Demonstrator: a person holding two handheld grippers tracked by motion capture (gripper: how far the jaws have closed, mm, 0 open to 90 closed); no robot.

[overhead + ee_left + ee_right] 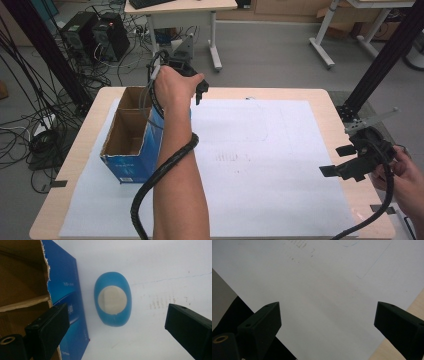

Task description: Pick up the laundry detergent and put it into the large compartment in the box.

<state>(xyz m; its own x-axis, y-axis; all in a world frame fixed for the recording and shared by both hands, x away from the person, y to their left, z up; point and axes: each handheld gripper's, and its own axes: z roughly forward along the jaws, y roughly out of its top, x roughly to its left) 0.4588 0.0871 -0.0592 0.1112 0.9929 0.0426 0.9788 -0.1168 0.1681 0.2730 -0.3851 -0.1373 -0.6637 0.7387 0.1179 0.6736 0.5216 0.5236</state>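
Observation:
In the left gripper view a blue oval object (113, 300) with a cream round patch in its middle lies on the white paper, right beside the blue side of an open cardboard box (63, 287). My left gripper (116, 315) hangs above the oval, jaws wide open, one on each side of it and not touching it. In the high view the left gripper (200, 92) points down at the box's (132, 167) far right corner, and the forearm hides the oval. My right gripper (336, 160) is open and empty by the table's right edge, over bare paper (324, 290).
A large white paper sheet (260, 165) covers most of the wooden table (330, 105). The box stands on the left part, its top open. Beyond the table are computer towers, cables and desk legs on the floor. A black frame post rises at the right.

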